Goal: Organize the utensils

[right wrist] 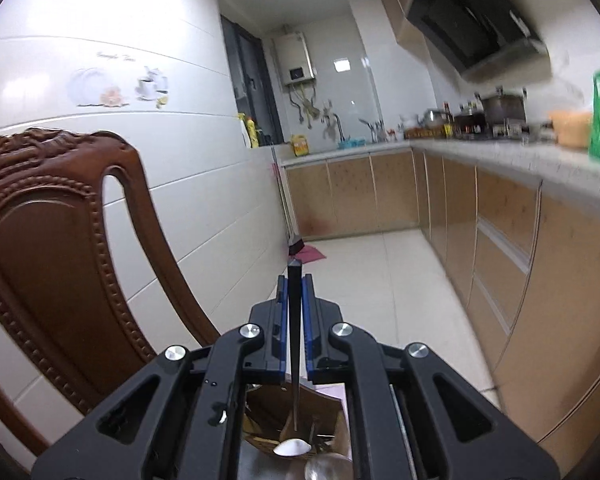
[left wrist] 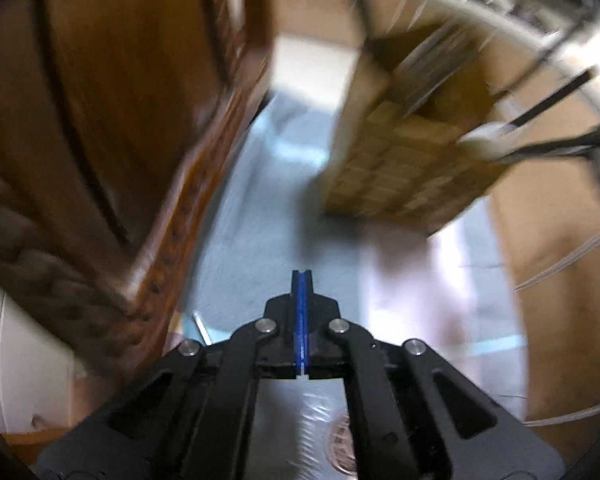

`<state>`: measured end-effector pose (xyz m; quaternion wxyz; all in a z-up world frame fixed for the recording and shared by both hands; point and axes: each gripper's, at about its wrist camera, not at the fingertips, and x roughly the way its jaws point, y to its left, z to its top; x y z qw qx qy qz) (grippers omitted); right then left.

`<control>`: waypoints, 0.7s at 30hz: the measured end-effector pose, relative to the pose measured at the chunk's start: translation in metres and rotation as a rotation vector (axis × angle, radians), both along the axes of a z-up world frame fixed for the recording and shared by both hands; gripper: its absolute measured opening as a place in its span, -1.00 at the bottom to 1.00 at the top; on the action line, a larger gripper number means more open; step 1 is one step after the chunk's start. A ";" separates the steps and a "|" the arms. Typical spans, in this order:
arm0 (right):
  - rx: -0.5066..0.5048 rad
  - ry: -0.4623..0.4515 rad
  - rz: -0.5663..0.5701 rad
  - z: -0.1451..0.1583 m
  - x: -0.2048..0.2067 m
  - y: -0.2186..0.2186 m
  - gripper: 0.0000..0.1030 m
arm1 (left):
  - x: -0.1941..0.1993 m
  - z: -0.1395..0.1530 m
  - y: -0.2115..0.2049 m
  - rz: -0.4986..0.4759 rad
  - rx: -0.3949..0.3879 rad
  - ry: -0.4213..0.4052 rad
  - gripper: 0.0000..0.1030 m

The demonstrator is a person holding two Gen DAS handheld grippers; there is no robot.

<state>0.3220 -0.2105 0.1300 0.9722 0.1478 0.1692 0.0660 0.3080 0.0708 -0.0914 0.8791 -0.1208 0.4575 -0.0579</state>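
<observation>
My right gripper [right wrist: 295,280] is shut on a slim black utensil handle [right wrist: 294,320] that runs back between the blue pads and hangs down over a woven wooden holder [right wrist: 300,412] below. A white spoon [right wrist: 292,448] lies at the holder's mouth. My left gripper [left wrist: 302,276] is shut with nothing between its pads. The left wrist view is blurred; it shows the woven utensil holder [left wrist: 400,160] ahead to the right, with black-handled utensils [left wrist: 548,100] sticking out of it to the right.
A carved brown wooden chair [right wrist: 60,260] stands at the left, also in the left wrist view [left wrist: 120,120]. Kitchen cabinets [right wrist: 500,260] and a cluttered countertop [right wrist: 500,148] run along the right. White tiled wall at left, pale floor tiles ahead.
</observation>
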 end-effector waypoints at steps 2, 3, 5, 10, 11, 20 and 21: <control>0.004 0.008 -0.020 -0.009 0.009 0.004 -0.87 | -0.017 0.032 0.000 -0.040 -0.052 -0.083 -1.00; 0.000 0.019 -0.024 -0.013 0.014 0.007 -0.87 | -0.025 0.050 -0.001 -0.064 -0.066 -0.121 -1.00; -0.028 0.050 -0.040 -0.026 0.024 0.017 -0.87 | -0.039 0.079 -0.002 -0.103 -0.091 -0.196 -1.00; -0.116 0.236 -0.035 -0.069 0.058 0.040 -0.69 | -0.089 0.152 0.009 -0.160 -0.151 -0.393 -0.71; -0.124 0.252 -0.037 -0.072 0.060 0.042 -0.52 | -0.102 0.163 0.010 -0.165 -0.160 -0.429 -0.40; -0.093 0.244 0.223 -0.076 -0.036 0.091 0.16 | -0.213 0.263 0.054 -0.094 -0.082 -0.798 0.76; -0.146 0.345 0.340 -0.101 -0.039 0.120 0.16 | -0.221 0.269 0.059 -0.066 -0.051 -0.812 0.78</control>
